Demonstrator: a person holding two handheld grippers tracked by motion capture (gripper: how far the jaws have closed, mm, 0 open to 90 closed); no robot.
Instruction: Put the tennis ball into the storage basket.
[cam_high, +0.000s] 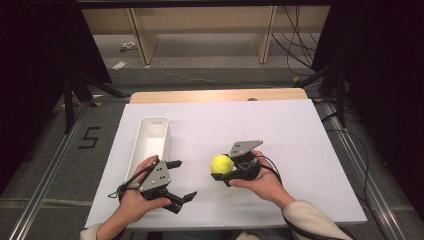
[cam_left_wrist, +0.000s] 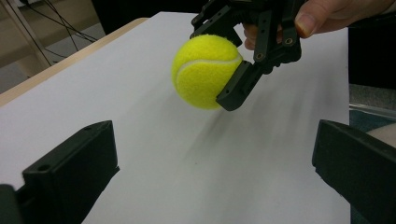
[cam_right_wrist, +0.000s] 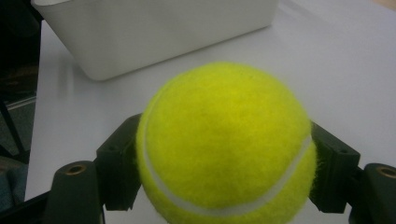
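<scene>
Gripping one tennis ball (cam_high: 221, 164), right tool (cam_high: 223, 170); one bin (cam_high: 150, 145).

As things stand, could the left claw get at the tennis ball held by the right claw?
Probably yes. The left claw is open and faces the tennis ball, with bare white board between them. The right claw covers two sides of the ball.
</scene>
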